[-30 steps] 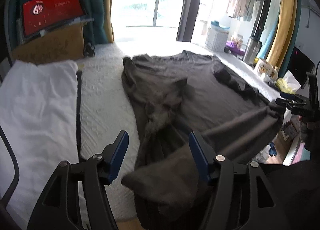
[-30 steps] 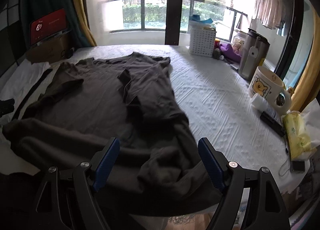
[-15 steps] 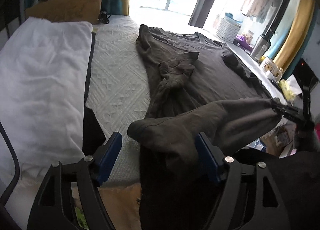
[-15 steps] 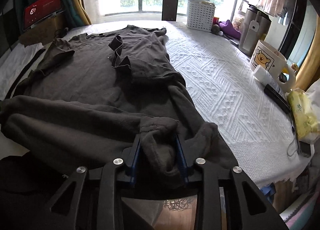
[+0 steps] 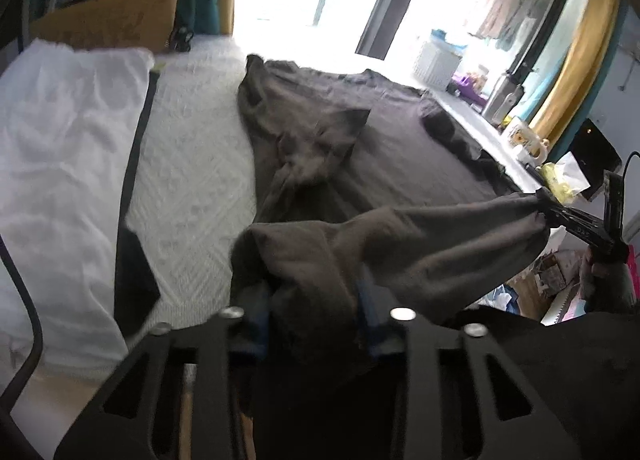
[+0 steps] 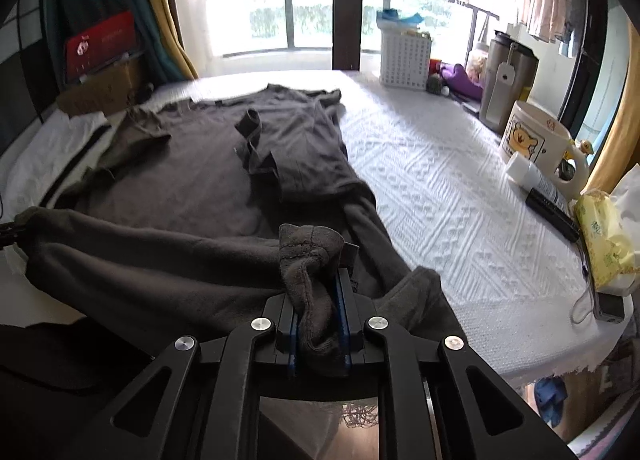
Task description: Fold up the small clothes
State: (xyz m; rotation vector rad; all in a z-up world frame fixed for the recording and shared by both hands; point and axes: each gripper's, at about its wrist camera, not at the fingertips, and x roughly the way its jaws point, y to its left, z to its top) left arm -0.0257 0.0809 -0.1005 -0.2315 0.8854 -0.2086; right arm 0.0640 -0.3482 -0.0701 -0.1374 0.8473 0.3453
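Observation:
A dark grey long-sleeved shirt lies spread on the white bedspread, both sleeves folded in over its body. My left gripper is closing, its blue pads pressing a bunched left corner of the bottom hem. In the right wrist view my right gripper is also closing, pinching the right hem corner of the shirt tight between its pads. The hem hangs stretched between the two grippers, just above the near bed edge. The right gripper also shows at the right of the left wrist view.
A white pillow lies left of the shirt, with a cardboard box behind it. Along the bed's right side stand a white basket, a steel flask, a bear mug, a remote and a tissue pack.
Both grippers went from wide open above the hem to closed on its corners. The hem has come up off the bed and now stretches between them.

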